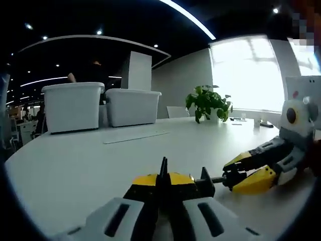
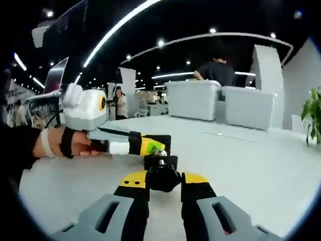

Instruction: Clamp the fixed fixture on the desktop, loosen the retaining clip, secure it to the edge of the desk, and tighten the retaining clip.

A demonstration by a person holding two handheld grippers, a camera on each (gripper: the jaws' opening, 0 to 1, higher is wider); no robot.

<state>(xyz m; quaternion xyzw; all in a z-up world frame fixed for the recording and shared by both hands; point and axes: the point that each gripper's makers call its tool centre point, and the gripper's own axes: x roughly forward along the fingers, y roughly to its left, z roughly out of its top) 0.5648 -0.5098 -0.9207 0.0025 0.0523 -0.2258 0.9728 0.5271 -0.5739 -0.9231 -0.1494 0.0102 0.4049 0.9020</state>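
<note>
A small black fixture [image 1: 163,173] stands on the white desk [image 1: 70,160], and my left gripper [image 1: 163,185] is shut on its thin upright body. A black screw knob [image 1: 206,182] sticks out of its right side. My right gripper [image 1: 231,176] comes in from the right, with its yellow-and-black jaws closed on that knob. In the right gripper view the knob [image 2: 163,176] sits between my right gripper [image 2: 163,181] jaws. My left gripper [image 2: 150,145] reaches in from the left, held by a hand [image 2: 75,143], and meets the fixture's silver screw top [image 2: 160,152].
Two white storage bins [image 1: 73,106] [image 1: 132,106] stand at the desk's far side, with a potted plant [image 1: 208,103] to their right near a bright window. A person [image 2: 216,71] stands behind the bins [image 2: 193,100]. A laptop [image 2: 56,75] is at the far left.
</note>
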